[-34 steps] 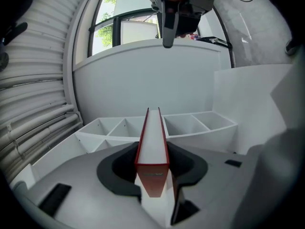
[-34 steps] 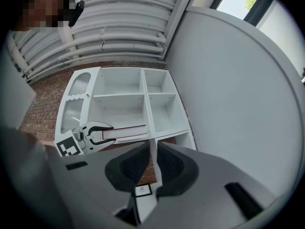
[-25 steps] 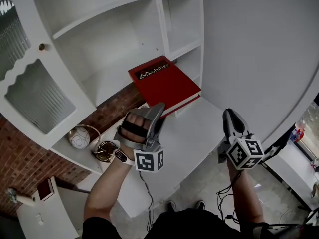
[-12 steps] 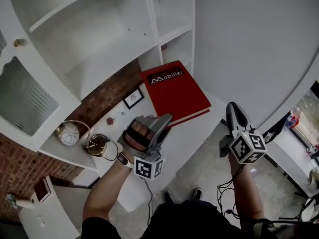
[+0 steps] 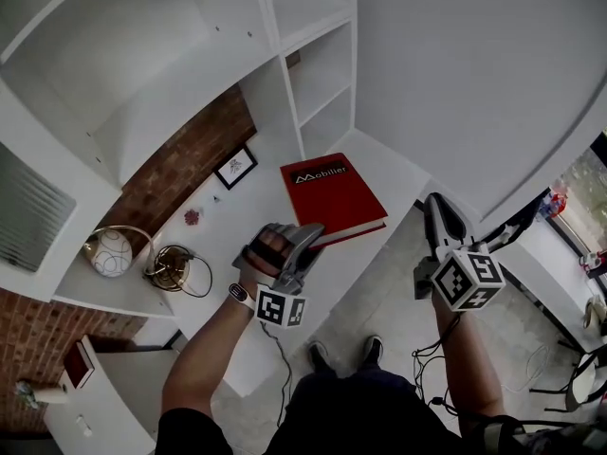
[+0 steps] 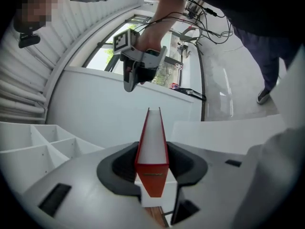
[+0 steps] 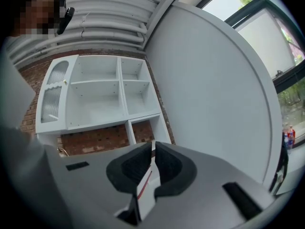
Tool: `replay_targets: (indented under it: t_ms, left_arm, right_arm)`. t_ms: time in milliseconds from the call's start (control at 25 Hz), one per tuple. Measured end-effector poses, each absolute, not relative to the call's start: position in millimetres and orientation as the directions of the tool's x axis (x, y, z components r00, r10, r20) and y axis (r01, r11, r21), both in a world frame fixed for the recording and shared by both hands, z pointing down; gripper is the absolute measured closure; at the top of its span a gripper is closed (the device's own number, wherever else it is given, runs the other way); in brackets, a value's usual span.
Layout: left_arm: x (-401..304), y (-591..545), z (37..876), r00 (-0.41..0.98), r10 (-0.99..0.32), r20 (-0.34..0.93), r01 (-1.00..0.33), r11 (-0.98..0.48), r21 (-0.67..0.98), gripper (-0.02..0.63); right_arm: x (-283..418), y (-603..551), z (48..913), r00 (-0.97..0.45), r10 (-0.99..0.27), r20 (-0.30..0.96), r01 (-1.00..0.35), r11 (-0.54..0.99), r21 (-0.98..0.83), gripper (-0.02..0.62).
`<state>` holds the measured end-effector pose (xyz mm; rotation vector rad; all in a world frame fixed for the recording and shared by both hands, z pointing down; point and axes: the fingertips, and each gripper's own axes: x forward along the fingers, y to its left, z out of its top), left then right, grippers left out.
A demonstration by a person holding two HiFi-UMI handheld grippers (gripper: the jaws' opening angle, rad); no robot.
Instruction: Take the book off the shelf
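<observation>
Pinching the red book by its near edge, the left tongs are working just left of centre in the head view. The left gripper view shows the pads of the left tongs pressing on both covers with the white page block standing between them. A hardback like this is probably stiff and fairly heavy, so held at one edge it is likely levering hard against the pads. A deeper bite near the spine, or support under the far end, would be steadying it better. The smooth covers may also be slipping a little under a light squeeze.

The book is lying flat, out of the white shelf unit, over the white worktop at the frame's centre. Whether it is touching that surface I cannot tell. Its cover is plain red with a white logo and lettering along the far end.

At the right, the right tongs are hovering apart from the book. In the right gripper view the right tongs are sitting almost pressed together, empty, having just been closing.
</observation>
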<state>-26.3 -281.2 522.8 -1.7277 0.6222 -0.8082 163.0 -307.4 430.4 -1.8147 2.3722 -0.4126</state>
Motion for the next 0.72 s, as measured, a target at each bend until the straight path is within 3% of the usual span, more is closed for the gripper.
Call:
replay_targets:
  t_ms: [720]
  left_arm:
    - [-26,-282,640,0.631,-0.687,0.359,-0.021,-0.478,-0.878,0.437]
  right_arm:
    - [152,-317,515,-0.288,-0.933,0.218,-0.925,0.211,-0.317,0.574]
